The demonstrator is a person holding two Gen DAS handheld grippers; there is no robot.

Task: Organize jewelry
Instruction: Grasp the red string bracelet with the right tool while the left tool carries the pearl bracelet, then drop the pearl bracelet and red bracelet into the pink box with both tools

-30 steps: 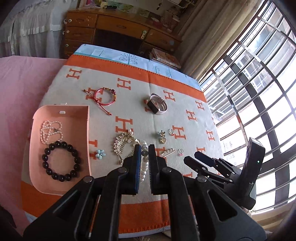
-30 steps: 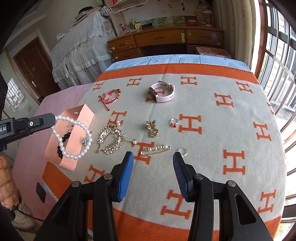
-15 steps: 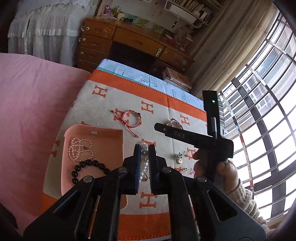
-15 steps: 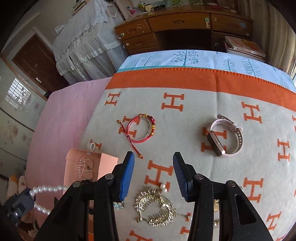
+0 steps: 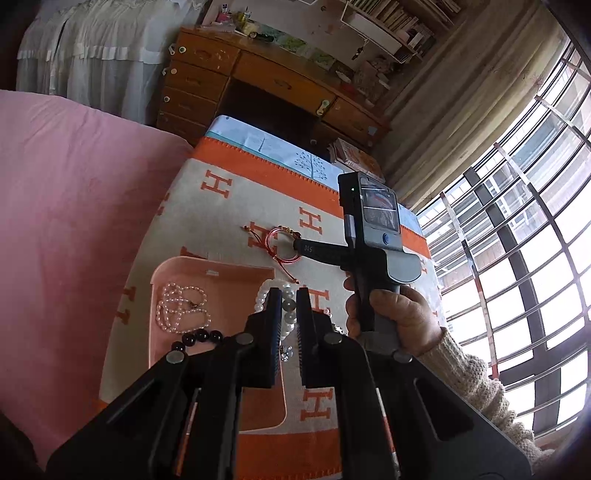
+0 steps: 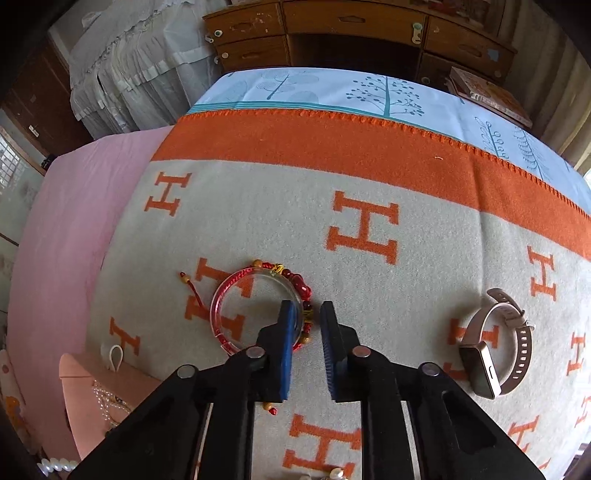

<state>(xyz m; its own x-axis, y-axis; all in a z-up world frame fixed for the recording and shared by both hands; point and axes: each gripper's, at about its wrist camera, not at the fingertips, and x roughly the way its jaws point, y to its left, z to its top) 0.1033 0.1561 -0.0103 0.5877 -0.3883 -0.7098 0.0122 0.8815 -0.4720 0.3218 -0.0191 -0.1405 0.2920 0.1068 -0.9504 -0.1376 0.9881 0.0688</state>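
My left gripper (image 5: 285,295) is shut on a white pearl bracelet (image 5: 263,295) and holds it over the right edge of the pink tray (image 5: 221,269). The tray holds a pearl necklace (image 5: 181,308) and a black bead bracelet (image 5: 201,336). My right gripper (image 6: 306,310) is open and low on the blanket; its jaws straddle the right side of the red cord bracelet (image 6: 258,306), left finger inside the ring. In the left wrist view the right gripper (image 5: 295,243) touches the red bracelet (image 5: 282,245).
A pink smartwatch (image 6: 495,350) lies on the orange-and-grey H-pattern blanket (image 6: 369,221) to the right. The pink tray corner (image 6: 85,373) sits at lower left. A wooden desk (image 6: 354,26) stands beyond the table's far edge; window bars (image 5: 517,221) are on the right.
My right gripper moved forward and down to the red cord bracelet and narrowed its jaws around it. My left gripper carried the pearl bracelet left toward the pink tray.
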